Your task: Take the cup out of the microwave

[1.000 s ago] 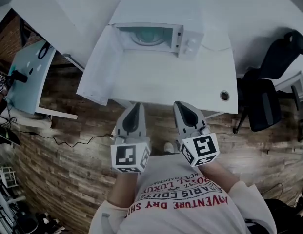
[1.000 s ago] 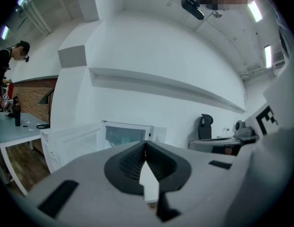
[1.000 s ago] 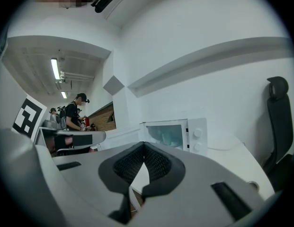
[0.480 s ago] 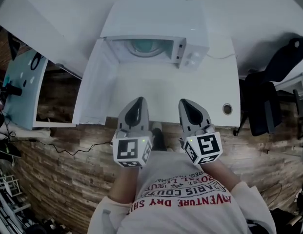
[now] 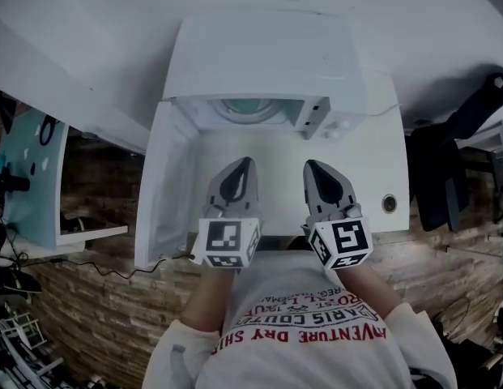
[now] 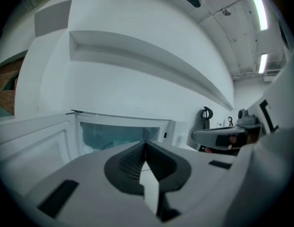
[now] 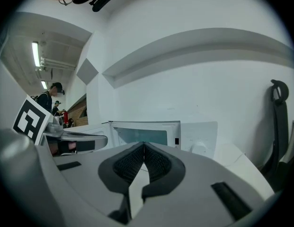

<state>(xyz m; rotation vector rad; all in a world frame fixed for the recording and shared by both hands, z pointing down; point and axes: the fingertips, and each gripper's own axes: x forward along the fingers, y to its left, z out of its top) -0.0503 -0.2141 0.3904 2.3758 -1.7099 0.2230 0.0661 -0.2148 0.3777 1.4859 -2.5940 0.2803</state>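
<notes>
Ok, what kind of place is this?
Probably an office or lab workspace, not a home kitchen: the microwave sits on a white desk with a cable hole, and a black office chair stands beside it.

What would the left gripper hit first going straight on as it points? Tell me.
The left gripper, jaws shut and empty, aims into the open microwave, right of the swung-out door. The way there looks free; what it would meet inside is unclear.

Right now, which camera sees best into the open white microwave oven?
The left gripper view: it looks level into the white microwave oven. The right gripper view shows its cavity smaller; the head view shows only a sliver.
</notes>
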